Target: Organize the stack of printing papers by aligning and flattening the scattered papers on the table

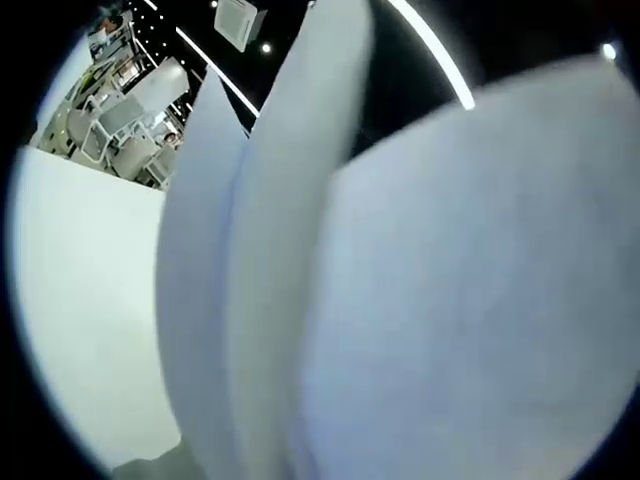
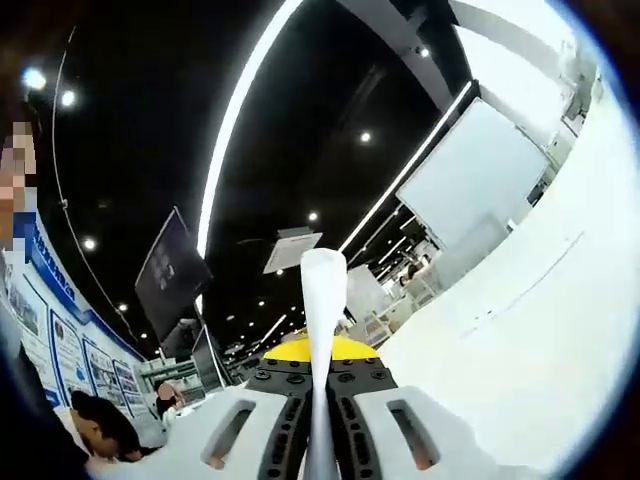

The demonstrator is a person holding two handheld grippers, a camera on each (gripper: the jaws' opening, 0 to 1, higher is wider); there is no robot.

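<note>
In the left gripper view, several white paper sheets (image 1: 400,300) stand fanned right in front of the lens and rise from the bottom edge. They hide the left jaws, so I cannot tell their grip. In the right gripper view, my right gripper (image 2: 320,395) is shut on a thin bundle of white paper (image 2: 323,290), which I see edge-on, standing straight up between the two white jaws. The view tilts up toward the ceiling.
The white table surface (image 1: 85,300) lies left of the sheets, with white chairs (image 1: 125,120) beyond it. A broad white surface (image 2: 520,330) fills the right side. A yellow object (image 2: 350,348) sits behind the jaws. A person's head (image 2: 100,425) is at lower left.
</note>
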